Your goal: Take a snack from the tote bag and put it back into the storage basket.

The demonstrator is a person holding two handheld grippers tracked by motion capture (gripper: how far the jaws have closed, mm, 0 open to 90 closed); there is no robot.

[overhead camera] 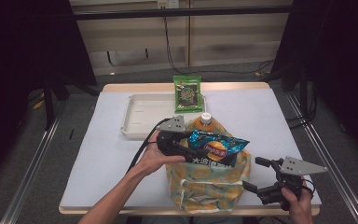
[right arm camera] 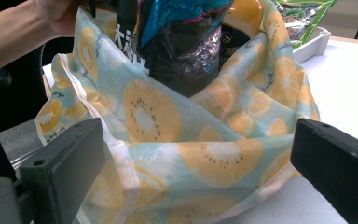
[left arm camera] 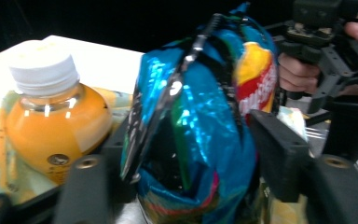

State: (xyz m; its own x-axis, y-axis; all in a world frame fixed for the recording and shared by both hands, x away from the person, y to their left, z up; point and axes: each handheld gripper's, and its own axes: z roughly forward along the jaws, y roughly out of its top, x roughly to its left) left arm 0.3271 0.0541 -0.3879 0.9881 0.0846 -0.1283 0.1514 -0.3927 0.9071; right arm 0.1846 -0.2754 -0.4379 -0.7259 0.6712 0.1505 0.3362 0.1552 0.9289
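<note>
A fruit-print fabric tote (overhead camera: 209,184) (right arm camera: 191,140) stands open at the table's front middle. Inside it are an orange juice bottle (overhead camera: 205,120) (left arm camera: 51,116) with a white cap and a dark packet (overhead camera: 200,161) (right arm camera: 177,60) with white characters. My left gripper (overhead camera: 192,148) (left arm camera: 186,177) is shut on a blue chip bag (overhead camera: 218,145) (left arm camera: 200,116), holding it level over the tote's mouth. Right of the tote, near the front edge, my right gripper (overhead camera: 255,174) (right arm camera: 196,158) stands open, its jaws wide before the tote's cloth and gripping nothing.
A white tray (overhead camera: 140,116) lies at the back left of the white table top. A green snack packet (overhead camera: 188,93) rests against the tray's right rim. Dark curtains flank the table and cables run on the floor behind.
</note>
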